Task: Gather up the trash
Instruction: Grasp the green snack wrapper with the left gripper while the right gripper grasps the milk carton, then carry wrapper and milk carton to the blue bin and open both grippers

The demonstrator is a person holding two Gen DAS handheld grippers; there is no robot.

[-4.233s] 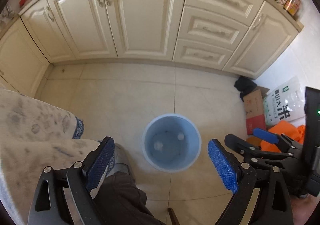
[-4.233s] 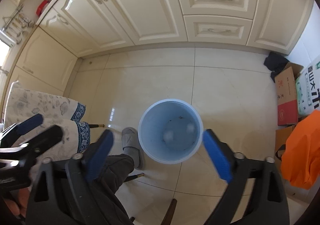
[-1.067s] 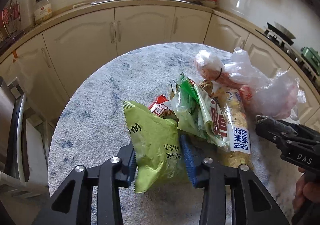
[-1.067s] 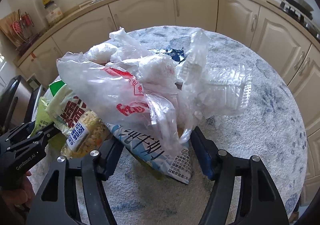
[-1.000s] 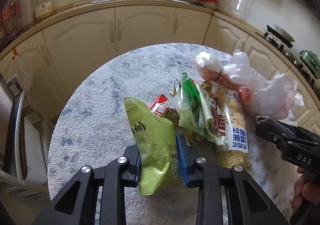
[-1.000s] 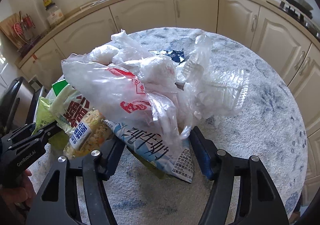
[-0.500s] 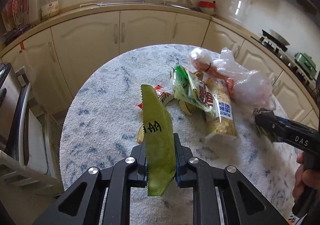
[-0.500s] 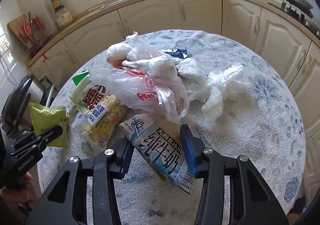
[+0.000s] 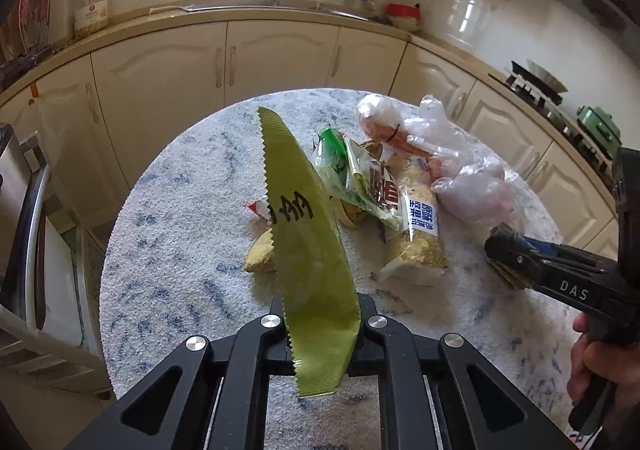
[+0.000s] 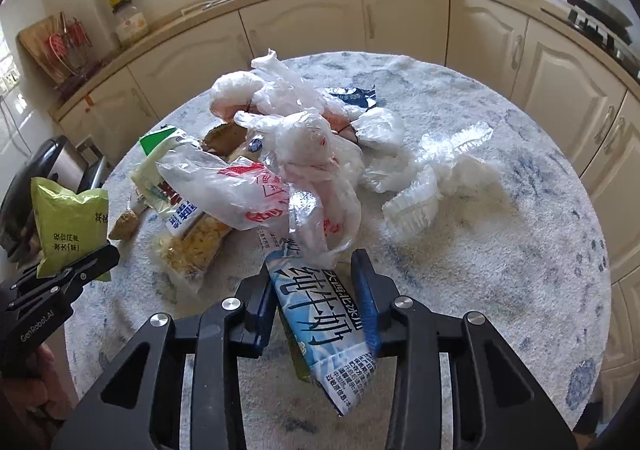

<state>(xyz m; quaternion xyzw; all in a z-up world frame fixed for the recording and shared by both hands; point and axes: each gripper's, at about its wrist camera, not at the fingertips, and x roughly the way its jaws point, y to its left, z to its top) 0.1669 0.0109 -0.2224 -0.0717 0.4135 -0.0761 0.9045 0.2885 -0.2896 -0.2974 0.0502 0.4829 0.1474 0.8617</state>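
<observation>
Left claw (image 9: 320,324) clamped tight on the green packet (image 9: 308,234), which stands edge-on above the round counter (image 9: 180,218), lifted clear of it and just left of the trash pile (image 10: 280,170). In the right wrist view the same packet sits at far left, off the pile, held in the left claw.

Right claw (image 10: 316,298) closing, the blue-white milk pouch (image 10: 320,318) between its blue pads. Left pad touches the pouch edge; whether the right pad presses on it I cannot tell. Pouch's upper end is tucked under the pile's near edge; its lower end points toward the camera.

Pile sits mid-counter: a clear bag with red print (image 10: 256,190) on top, knotted white bags (image 10: 256,90) at its far side, a snack pack with blue label (image 9: 416,234) and a green-white wrapper (image 9: 340,170) at its left. Crumpled clear plastic (image 10: 436,174) lies right of the pile, slightly apart. A brownish scrap (image 9: 260,258) and a small red-white wrapper (image 9: 258,207) lie on the counter left of the pile, behind the green packet.

A hand (image 9: 592,366) holds the right claw's handle at the right edge of the left wrist view.
</observation>
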